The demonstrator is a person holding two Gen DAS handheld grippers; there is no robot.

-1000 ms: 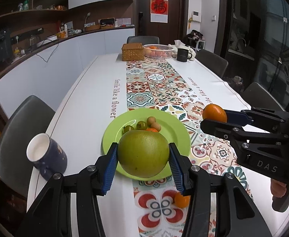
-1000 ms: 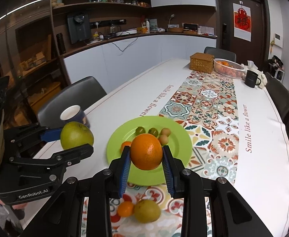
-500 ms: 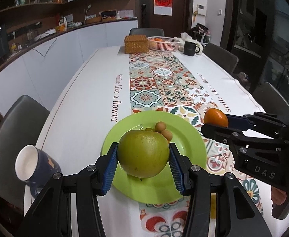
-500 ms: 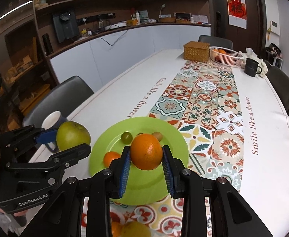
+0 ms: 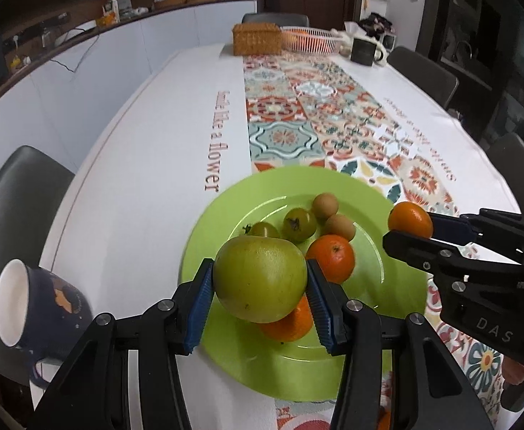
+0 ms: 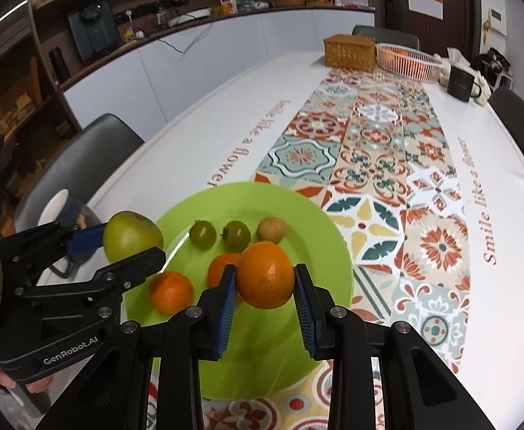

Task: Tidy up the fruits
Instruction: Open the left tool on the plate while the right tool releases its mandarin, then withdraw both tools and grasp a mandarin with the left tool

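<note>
Six small fruits on plate (image 5: 226,351); apple (image 5: 260,279) clamped in left gripper (image 5: 260,302), orange (image 6: 265,276) in right gripper (image 6: 265,308), both above it, unreleased.

– What can't you make out from my side?
– The big green fruit (image 5: 260,279) between my left fingers hides most of an orange (image 5: 290,322) beneath it.
– Anything else?
– The mug (image 6: 65,208) sits half behind my left gripper (image 6: 133,247), and the fruit in the far basket (image 5: 310,39) is too small to name.
</note>
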